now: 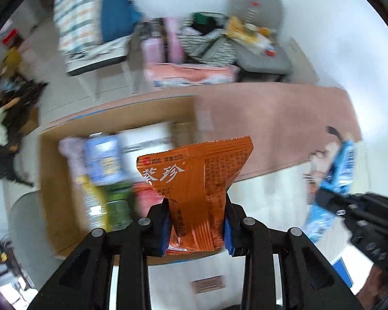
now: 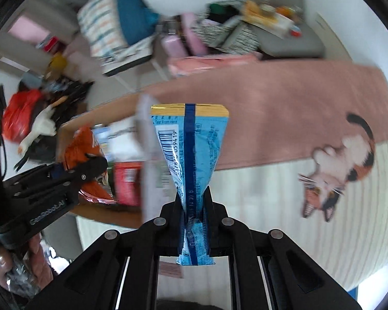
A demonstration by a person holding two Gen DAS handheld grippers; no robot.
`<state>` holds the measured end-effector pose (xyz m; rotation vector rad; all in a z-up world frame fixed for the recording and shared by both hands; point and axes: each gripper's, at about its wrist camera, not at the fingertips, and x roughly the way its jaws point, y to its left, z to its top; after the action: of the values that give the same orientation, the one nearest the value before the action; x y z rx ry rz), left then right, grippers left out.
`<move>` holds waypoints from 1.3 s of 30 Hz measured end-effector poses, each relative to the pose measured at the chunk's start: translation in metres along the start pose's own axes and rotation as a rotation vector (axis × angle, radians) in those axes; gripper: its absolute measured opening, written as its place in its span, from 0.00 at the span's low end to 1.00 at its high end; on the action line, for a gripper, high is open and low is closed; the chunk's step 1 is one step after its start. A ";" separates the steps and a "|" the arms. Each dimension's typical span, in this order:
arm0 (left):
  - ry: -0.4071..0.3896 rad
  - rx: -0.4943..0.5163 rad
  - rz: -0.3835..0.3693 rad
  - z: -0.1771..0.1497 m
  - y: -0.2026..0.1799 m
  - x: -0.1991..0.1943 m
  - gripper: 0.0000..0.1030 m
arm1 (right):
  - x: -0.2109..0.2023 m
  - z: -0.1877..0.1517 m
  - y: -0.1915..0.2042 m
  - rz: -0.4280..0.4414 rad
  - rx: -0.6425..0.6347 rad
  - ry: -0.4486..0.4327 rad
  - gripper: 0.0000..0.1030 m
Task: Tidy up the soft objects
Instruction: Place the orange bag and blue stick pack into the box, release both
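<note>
My left gripper is shut on an orange snack packet with white characters, held up above a cardboard box. The packet's lower end is pinched between the black fingers. My right gripper is shut on a light blue packet with a barcode and a dark blue seam, above the bed. In the left wrist view the right gripper shows at the right edge with the blue packet. In the right wrist view the left gripper shows at the left, holding the orange packet.
The open cardboard box holds several blurred packets. A pink blanket and a striped sheet with a cat picture cover the bed. Behind stand chairs piled with bags, cushions and clothes. Clutter lies on the floor at left.
</note>
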<state>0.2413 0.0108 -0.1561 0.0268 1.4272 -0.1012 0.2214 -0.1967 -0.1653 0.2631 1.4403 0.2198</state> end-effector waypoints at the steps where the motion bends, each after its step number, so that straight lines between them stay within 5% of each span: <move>1: -0.003 -0.017 0.024 -0.003 0.017 -0.004 0.28 | -0.001 0.002 0.018 0.002 -0.023 0.002 0.11; 7: 0.023 -0.118 0.139 -0.014 0.117 0.001 0.28 | 0.037 0.018 0.109 -0.037 -0.128 0.051 0.11; 12: 0.114 -0.185 0.166 -0.017 0.177 0.040 0.28 | 0.085 0.032 0.144 -0.107 -0.129 0.104 0.11; 23: 0.311 -0.218 0.137 -0.036 0.209 0.125 0.31 | 0.180 0.034 0.143 -0.238 -0.118 0.249 0.13; 25: 0.315 -0.253 0.110 -0.038 0.211 0.129 0.45 | 0.192 0.032 0.142 -0.253 -0.121 0.292 0.23; 26: 0.315 -0.259 0.107 -0.039 0.212 0.130 0.51 | 0.197 0.030 0.142 -0.268 -0.124 0.305 0.43; 28: 0.307 -0.246 0.118 -0.039 0.210 0.128 0.69 | 0.196 0.027 0.142 -0.277 -0.125 0.285 0.65; 39: 0.162 -0.245 0.101 -0.043 0.182 0.078 0.79 | 0.174 0.010 0.155 -0.272 -0.121 0.220 0.77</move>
<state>0.2251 0.1911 -0.2469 -0.0968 1.5889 0.1629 0.2532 0.0037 -0.2806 -0.0592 1.6555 0.1146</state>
